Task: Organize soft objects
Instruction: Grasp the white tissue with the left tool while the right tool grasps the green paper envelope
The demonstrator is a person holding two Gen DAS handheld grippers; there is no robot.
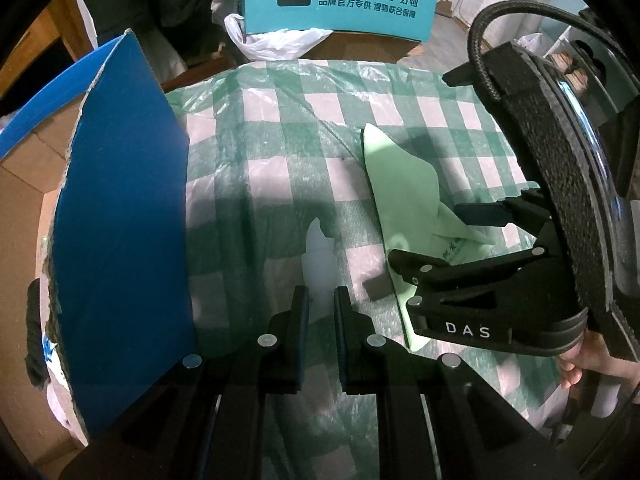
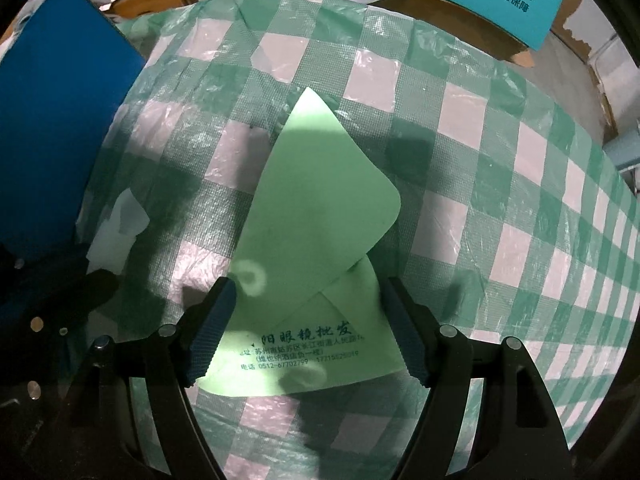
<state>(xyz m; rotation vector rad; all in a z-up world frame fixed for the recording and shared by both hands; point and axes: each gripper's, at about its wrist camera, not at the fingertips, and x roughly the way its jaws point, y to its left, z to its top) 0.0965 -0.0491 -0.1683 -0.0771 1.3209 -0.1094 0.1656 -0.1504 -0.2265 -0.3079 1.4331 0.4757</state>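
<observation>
A light green cloth (image 2: 316, 208) with dark printed writing lies on the checked tablecloth (image 2: 480, 200), one corner folded over. My right gripper (image 2: 310, 312) points down over its near part, open, one finger on each side of the printed end; its pads do not press on the cloth. In the left wrist view the same gripper (image 1: 444, 240) hovers over the green cloth (image 1: 404, 188). My left gripper (image 1: 323, 300) is shut on a small white soft piece (image 1: 318, 256), which sticks out beyond the fingertips. That white piece (image 2: 120, 224) shows left of the green cloth.
A blue cardboard box flap (image 1: 120, 240) stands at the table's left edge. A teal box with printed characters (image 1: 336, 0) and a white plastic bag (image 1: 272, 40) sit behind the table. A person's hand (image 1: 580, 360) holds the right gripper.
</observation>
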